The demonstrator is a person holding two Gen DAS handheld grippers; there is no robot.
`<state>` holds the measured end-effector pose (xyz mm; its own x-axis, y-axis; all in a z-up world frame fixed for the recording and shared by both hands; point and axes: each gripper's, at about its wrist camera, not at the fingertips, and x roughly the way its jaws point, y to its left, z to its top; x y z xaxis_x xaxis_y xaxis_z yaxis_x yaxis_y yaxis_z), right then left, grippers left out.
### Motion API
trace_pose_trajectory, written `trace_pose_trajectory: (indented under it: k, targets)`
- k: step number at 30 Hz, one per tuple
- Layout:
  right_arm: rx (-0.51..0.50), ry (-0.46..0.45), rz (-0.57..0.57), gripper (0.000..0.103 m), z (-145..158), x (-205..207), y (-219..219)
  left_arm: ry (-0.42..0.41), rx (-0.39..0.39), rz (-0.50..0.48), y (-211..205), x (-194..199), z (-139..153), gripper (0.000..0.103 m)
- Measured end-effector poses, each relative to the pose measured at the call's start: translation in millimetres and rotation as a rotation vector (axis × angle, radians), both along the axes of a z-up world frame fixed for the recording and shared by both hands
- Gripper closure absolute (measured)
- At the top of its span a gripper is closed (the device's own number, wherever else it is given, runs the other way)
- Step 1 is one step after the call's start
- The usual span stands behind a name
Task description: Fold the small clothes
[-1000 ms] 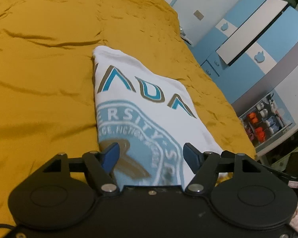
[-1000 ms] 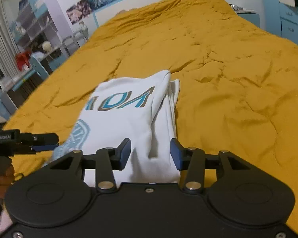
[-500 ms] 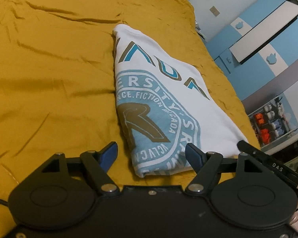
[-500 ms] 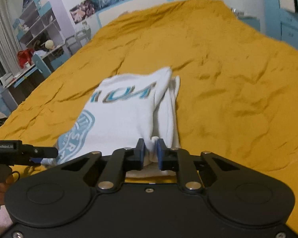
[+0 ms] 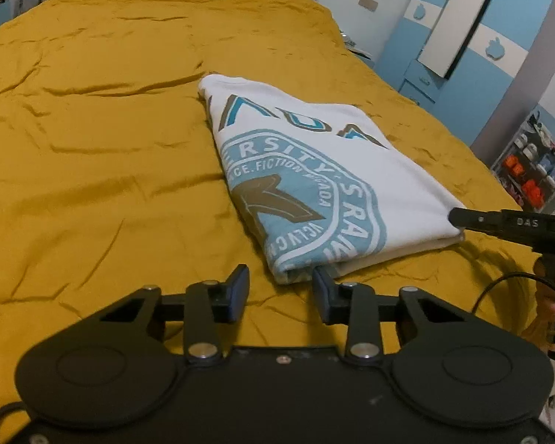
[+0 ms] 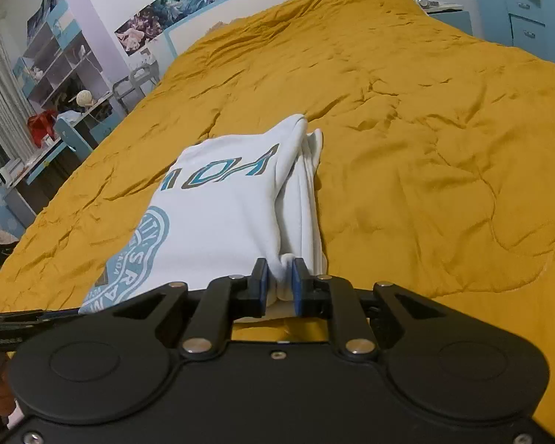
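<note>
A folded white shirt (image 5: pixel 314 170) with a blue round print lies on the mustard bedspread (image 5: pixel 92 148). My left gripper (image 5: pixel 280 288) is at the shirt's near corner. Its jaws are closing with the corner partly between them; the right pad touches the cloth and the left pad stands clear. In the right wrist view my right gripper (image 6: pixel 280 281) pinches the thick folded edge of the shirt (image 6: pixel 222 214); its jaws are easing open slightly but the pads still press the cloth. That gripper's tip (image 5: pixel 457 218) also shows at the shirt's right corner.
The bedspread (image 6: pixel 425 148) stretches wide beyond and to both sides of the shirt. A blue and white wardrobe (image 5: pixel 462 37) and a shelf of small items (image 5: pixel 529 177) stand past the bed's right edge. A desk and chair (image 6: pixel 66 137) stand along its left side.
My left gripper has swung round to the shirt's near corner and its jaws have narrowed. My right gripper, open a second ago, has closed on the shirt's folded edge.
</note>
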<state>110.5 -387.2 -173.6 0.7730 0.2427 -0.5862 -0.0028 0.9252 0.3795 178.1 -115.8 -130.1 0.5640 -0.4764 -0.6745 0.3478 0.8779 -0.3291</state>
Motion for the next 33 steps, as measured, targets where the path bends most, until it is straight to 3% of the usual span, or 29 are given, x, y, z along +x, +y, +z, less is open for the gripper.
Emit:
trace_pose_trajectory:
  k: [4, 5, 6, 7, 11, 13, 17, 21, 23, 25, 29, 33]
  targets:
    - [-0.002, 0.006, 0.005, 0.091, 0, 0, -1, -0.011, -0.001, 0.008, 0, 2, 1, 0.074]
    - [-0.002, 0.008, 0.004, 0.091, 0, 1, -1, -0.02, 0.002, 0.006, -1, 1, 1, 0.078]
    - [-0.002, 0.009, 0.003, 0.091, 0, 1, -1, -0.022, 0.004, -0.003, -3, 1, 0, 0.092]
    - [-0.001, 0.006, -0.002, 0.091, 0, 1, -1, -0.015, 0.016, -0.008, -6, 2, 1, 0.096]
    - [0.019, -0.039, -0.027, 0.094, 11, -5, -4, -0.007, 0.07, -0.003, -8, 2, 6, 0.097]
    - [0.007, -0.028, -0.02, 0.094, 12, -3, -3, 0.016, 0.083, -0.009, -8, 5, 2, 0.096]
    - [-0.004, 0.039, -0.019, 0.095, -17, 3, -3, 0.075, 0.065, 0.007, -7, 11, -16, 0.093]
    - [0.022, 0.016, -0.025, 0.093, -16, -3, -7, 0.062, 0.052, -0.008, 0, 4, 0, 0.091]
    - [0.001, 0.0, -0.013, 0.084, -5, -6, -6, 0.046, 0.036, -0.007, 8, -1, 13, 0.08]
    - [-0.015, -0.033, -0.015, 0.075, 8, -10, -5, 0.025, 0.0, 0.006, 17, -5, 28, 0.066]
    - [-0.031, -0.1, 0.003, 0.072, 30, 1, -3, -0.03, -0.111, 0.027, 19, 5, 47, 0.059]
    - [-0.014, -0.084, 0.01, 0.072, 28, 42, 1, -0.019, -0.183, 0.018, -1, 30, 43, 0.059]
